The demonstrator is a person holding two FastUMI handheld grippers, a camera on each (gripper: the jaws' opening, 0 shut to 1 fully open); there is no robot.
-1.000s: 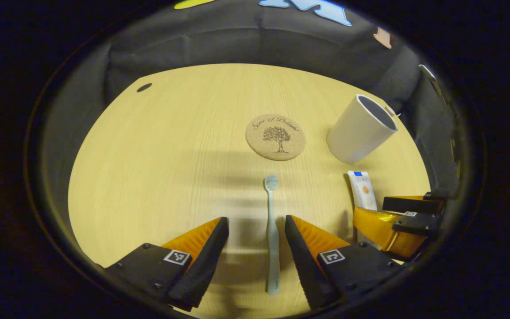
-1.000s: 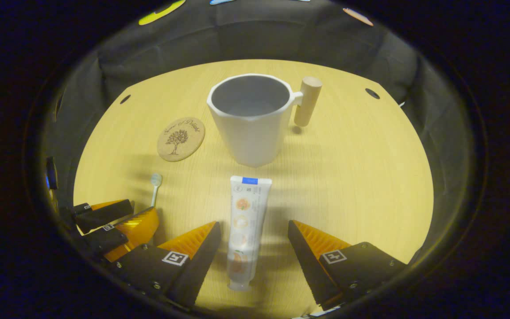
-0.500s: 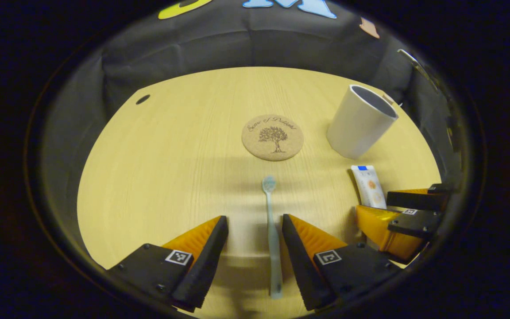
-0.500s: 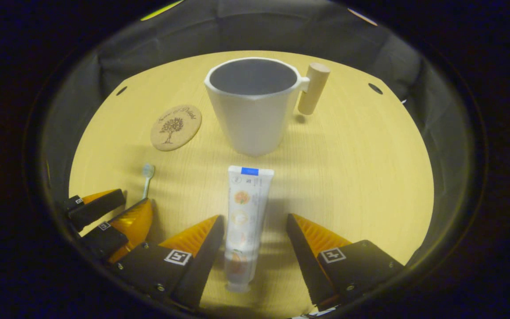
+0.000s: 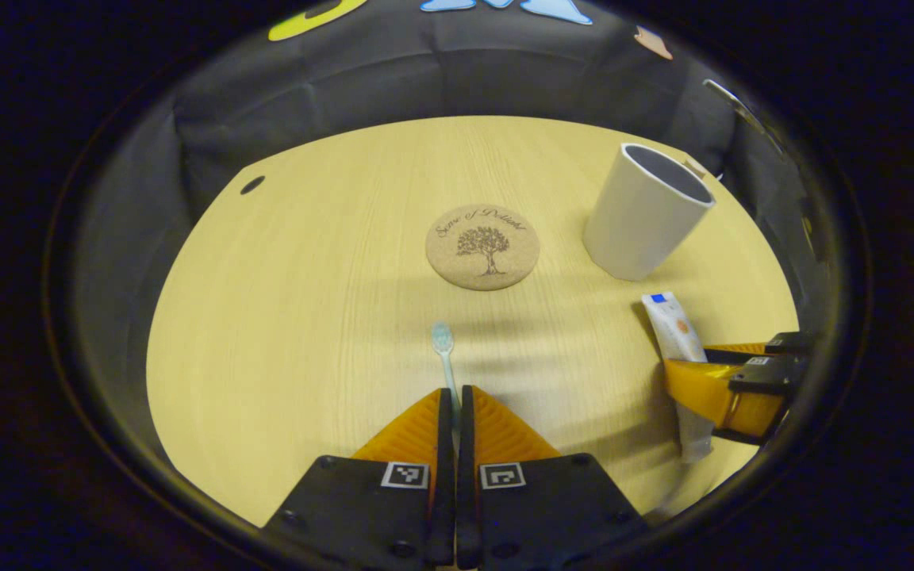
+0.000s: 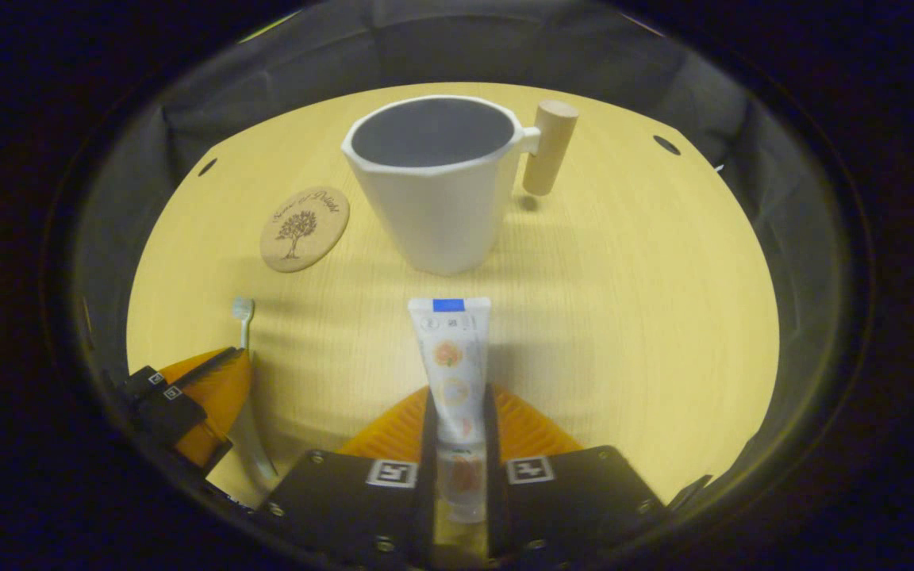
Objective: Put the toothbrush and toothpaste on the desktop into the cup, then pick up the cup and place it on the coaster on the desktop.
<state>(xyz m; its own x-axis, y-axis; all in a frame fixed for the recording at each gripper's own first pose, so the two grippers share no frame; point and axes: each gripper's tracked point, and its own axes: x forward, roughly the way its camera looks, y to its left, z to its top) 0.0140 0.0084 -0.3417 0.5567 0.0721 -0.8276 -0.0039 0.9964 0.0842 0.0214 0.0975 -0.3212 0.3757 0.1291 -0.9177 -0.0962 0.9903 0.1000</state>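
My left gripper (image 5: 454,400) is shut on the pale toothbrush (image 5: 443,349), whose bristled head sticks out ahead of the fingers over the wooden desktop (image 5: 306,301). My right gripper (image 6: 457,404) is shut on the white toothpaste tube (image 6: 451,357), flat end pointing forward at the cup. The white cup (image 6: 437,186) with a wooden handle (image 6: 549,147) stands upright just beyond the tube and is empty. The round cork coaster (image 5: 482,247) lies bare, left of the cup (image 5: 646,210). The right gripper (image 5: 723,381) with the tube (image 5: 675,333) shows at the left gripper view's right edge.
Black cloth walls ring the desktop (image 6: 647,317). Small dark holes (image 6: 666,145) sit near the far corners of the desktop. The left gripper (image 6: 215,381) with the toothbrush (image 6: 243,313) sits at the lower left of the right gripper view.
Both grippers have closed: the left one onto the toothbrush handle, the right one onto the toothpaste tube. The cup and coaster have not moved.
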